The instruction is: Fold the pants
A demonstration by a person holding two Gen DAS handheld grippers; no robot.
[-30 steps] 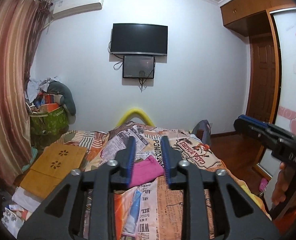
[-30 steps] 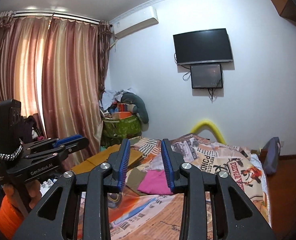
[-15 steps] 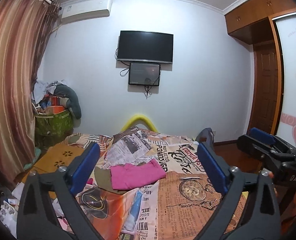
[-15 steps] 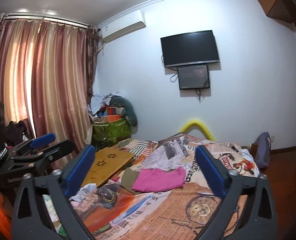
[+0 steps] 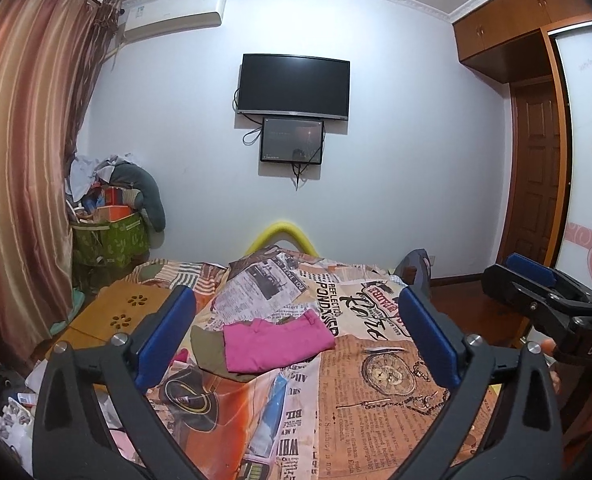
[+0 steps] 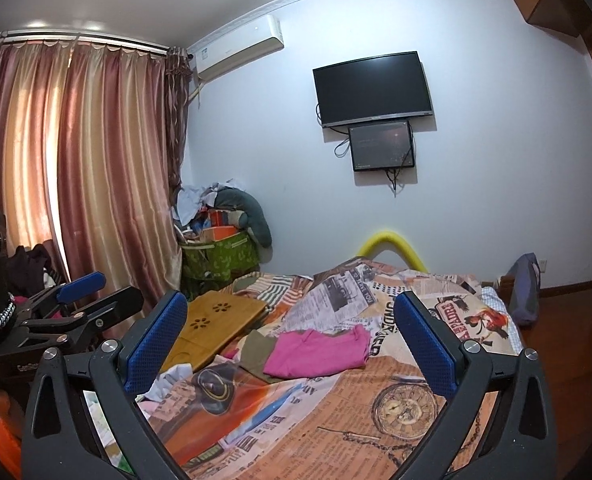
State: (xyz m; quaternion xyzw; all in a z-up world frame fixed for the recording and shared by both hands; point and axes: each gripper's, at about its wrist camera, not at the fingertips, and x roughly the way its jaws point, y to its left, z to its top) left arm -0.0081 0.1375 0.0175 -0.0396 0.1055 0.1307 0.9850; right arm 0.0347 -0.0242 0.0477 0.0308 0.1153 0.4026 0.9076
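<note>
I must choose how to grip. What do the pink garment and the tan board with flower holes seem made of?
Pink folded garment: soft matte cloth, probably cotton; it creases and lies limp. Tan board with flower-shaped holes: looks like bamboo or wood, smooth, rigid, flat.

Pants (image 5: 276, 344) lie on the bed (image 5: 376, 408), atop another garment (image 5: 206, 346) that juts out to their left. A wooden tray (image 5: 116, 316) lies left of both. Behind the bed, a television (image 5: 294, 86) hangs on the wall above a smaller screen (image 5: 292, 140). Both tongs, left (image 5: 296, 340) and right (image 6: 290, 344), hover before the pants.
</note>
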